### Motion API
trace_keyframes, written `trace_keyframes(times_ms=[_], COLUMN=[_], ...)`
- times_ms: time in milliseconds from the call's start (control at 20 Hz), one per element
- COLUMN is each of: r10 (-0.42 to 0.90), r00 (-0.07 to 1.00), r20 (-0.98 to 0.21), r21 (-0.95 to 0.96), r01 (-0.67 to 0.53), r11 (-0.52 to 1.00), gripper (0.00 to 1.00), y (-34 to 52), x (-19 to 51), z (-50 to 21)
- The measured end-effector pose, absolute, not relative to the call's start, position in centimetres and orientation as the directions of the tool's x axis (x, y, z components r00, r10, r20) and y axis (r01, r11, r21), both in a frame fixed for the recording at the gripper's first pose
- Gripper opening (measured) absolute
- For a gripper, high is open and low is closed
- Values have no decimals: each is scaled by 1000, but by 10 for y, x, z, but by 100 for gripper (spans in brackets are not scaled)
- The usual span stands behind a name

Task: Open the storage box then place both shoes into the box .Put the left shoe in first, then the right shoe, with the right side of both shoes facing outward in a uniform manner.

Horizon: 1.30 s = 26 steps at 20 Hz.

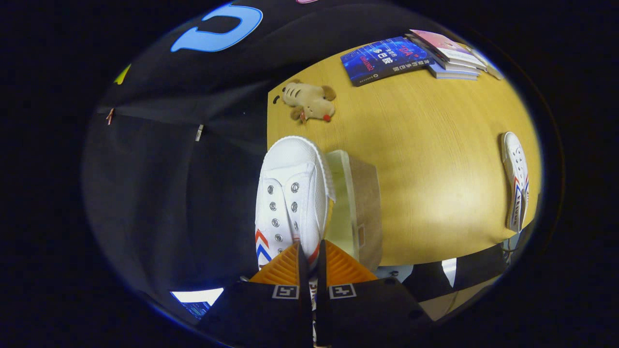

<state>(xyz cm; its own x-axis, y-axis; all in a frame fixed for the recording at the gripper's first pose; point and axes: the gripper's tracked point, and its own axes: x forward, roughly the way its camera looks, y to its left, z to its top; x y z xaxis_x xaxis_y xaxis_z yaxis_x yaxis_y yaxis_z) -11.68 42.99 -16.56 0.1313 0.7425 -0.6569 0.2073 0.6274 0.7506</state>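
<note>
My gripper (309, 256) is shut on a white canvas shoe (290, 193) with red and blue chevrons on its side. Both fingers press on its rear part, and the toe points away from me, lifted in the air. Right beside the shoe, just past the fingers, stands the open storage box (360, 203), pale with a translucent wall, on the yellow wooden table (425, 145). The shoe's toe hangs above the box's near rim and the table's corner. A second white shoe (516, 186) with the same stripes lies on its side at the table's far edge, well away from the box.
A small plush dog (309, 101) lies on the table beyond the held shoe. Farther off are a blue book (384, 59) and a stack of books (452, 55). Black cloth wall (184, 159) hangs past the table's edge.
</note>
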Motion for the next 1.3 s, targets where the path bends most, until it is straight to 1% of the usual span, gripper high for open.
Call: trace_keyframes(times_ms=[150,400,700,850,1000,1100,1150,1200,1250,1300], r10=[739,739,716,718,737,769,793,807,813,811], r00=[105,51,62,62,106,123,114,106,99,98], r20=[-666,-671,-695,-693,-667,-627,-599,-580,-574,-576], r21=[743,725,704,711,740,776,797,810,815,813], r01=[182,255,258,226,203,191,187,179,173,172], r11=[644,640,662,666,641,601,575,558,554,557], gripper=[8,8,8,8,8,20,34,44,63,69], y=[466,501,512,518,534,537,549,553,551,548], x=[-134,-144,-130,-132,-122,-120,-119,-118,-118,-118], z=[-180,-206,-216,-216,-219,-214,-210,-208,-206,-209])
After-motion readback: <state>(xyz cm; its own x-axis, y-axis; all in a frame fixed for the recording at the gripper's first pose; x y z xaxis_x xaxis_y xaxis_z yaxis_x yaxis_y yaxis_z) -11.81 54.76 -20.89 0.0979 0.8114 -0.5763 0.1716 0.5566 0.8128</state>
